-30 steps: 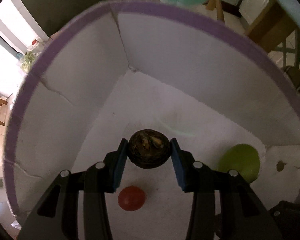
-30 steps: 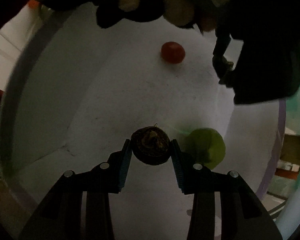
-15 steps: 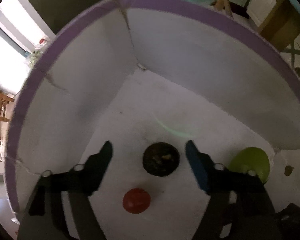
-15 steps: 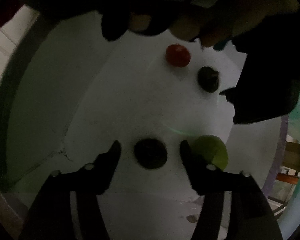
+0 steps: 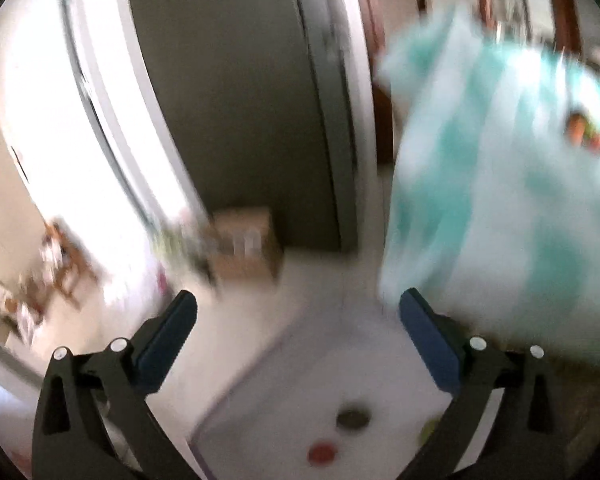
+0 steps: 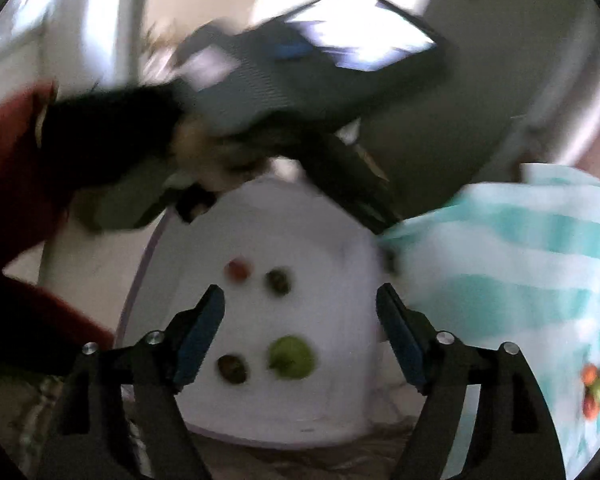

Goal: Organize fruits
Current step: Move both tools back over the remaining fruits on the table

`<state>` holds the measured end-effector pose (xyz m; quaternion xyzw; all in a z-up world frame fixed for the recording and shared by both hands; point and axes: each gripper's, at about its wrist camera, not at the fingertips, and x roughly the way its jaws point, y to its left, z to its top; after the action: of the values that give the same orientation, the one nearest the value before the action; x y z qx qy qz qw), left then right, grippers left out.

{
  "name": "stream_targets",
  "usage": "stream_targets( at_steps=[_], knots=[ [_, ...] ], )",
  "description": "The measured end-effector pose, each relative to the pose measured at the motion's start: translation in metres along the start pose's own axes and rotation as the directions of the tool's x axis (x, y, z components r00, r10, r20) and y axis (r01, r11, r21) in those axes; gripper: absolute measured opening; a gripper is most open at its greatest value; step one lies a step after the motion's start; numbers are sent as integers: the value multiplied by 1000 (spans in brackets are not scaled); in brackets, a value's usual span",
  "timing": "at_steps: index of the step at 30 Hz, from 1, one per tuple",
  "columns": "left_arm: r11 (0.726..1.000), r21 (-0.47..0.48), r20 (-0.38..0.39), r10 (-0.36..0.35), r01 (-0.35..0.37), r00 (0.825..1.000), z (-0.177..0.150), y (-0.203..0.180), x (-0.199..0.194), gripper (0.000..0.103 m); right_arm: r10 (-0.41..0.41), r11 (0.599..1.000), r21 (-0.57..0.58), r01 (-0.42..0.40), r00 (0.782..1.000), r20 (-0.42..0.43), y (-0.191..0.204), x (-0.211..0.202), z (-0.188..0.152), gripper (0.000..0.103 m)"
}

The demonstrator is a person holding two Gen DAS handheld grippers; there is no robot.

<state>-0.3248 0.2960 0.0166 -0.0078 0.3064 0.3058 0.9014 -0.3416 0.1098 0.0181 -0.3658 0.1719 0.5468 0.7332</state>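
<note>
our left claw (image 5: 298, 316) opening wide with nothing between its pads, our right claw (image 6: 300, 308) opening and empty too, both above the white box (image 6: 340, 400), inside it a red fruit (image 6: 238, 270), two dark fruits (image 6: 278, 282), a green fruit (image 6: 292, 358)

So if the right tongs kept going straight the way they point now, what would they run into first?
Probably the white box's floor, near the green fruit and dark fruit. The right tongs are opening, empty; blur leaves depth uncertain.
</note>
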Motion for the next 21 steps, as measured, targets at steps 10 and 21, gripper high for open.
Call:
stream_targets(
  at_steps=[10,21],
  knots=[
    [886,25,181,-459,463,870,105,-159,-81,102,-377,844,432,319,925,53,-142,-137,-94,89],
    [800,45,-127,-590,599,797,122,-367,28,102,-464,400,829,392,866,-186,-266,-168,-264,90]
  ],
)
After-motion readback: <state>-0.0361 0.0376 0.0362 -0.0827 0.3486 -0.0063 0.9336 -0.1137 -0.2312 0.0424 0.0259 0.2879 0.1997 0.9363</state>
